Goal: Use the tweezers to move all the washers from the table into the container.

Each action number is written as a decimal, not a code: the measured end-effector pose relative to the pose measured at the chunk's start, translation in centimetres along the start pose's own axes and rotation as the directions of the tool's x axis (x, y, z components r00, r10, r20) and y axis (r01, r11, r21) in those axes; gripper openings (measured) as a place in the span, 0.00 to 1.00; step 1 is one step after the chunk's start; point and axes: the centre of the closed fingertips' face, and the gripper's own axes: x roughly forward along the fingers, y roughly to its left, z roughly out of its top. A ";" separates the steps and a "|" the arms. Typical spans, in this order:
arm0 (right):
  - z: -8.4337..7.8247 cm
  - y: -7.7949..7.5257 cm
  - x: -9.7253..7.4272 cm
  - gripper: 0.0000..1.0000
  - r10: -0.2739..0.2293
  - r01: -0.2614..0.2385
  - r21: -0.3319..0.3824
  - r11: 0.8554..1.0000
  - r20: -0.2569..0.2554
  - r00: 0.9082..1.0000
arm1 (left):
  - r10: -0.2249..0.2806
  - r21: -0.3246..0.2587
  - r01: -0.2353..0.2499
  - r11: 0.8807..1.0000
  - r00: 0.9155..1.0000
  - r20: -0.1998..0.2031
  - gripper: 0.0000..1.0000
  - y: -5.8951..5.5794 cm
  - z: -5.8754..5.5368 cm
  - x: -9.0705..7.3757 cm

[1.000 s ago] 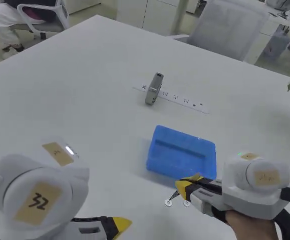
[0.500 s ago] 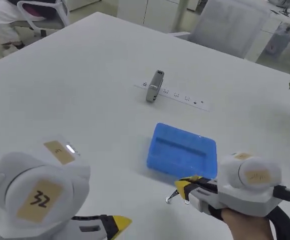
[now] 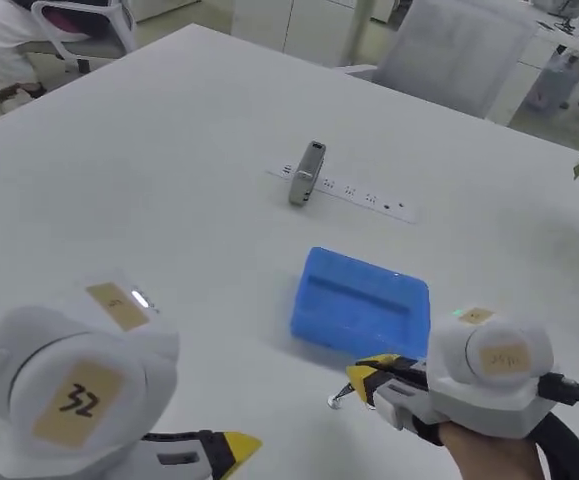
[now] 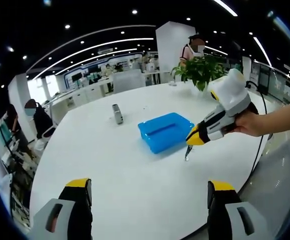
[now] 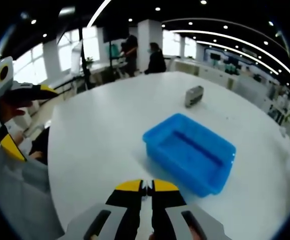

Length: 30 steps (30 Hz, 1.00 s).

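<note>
Head view: blue container (image 3: pixel 319 335) lower centre, on table (image 3: pixel 169 180).
Right gripper (image 3: pixel 361 372): jaws clamped together on tweezers (image 4: pixel 186 151), lower right, just beside container.
Left gripper (image 4: pixel 149 185): jaws wide apart, empty.
Washers: too small to tell.

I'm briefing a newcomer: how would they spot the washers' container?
On the white table, look just ahead of the right gripper holding tweezers. The container is a shallow rectangular tray, the only bright blue thing there; the grey block beyond it is smaller.
</note>
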 end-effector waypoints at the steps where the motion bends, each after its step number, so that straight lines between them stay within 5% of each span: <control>1: -0.1 0.0 0.0 0.03 0.000 0.000 0.001 1.000 -0.003 1.000 | -0.001 -0.001 0.001 1.000 1.000 0.001 0.98 0.0 0.0 0.0; 30: -1.0 -0.1 -0.8 0.03 0.003 -0.003 0.008 1.000 -0.037 0.999 | -0.001 0.004 0.001 1.000 1.000 0.003 0.98 -0.1 0.0 0.0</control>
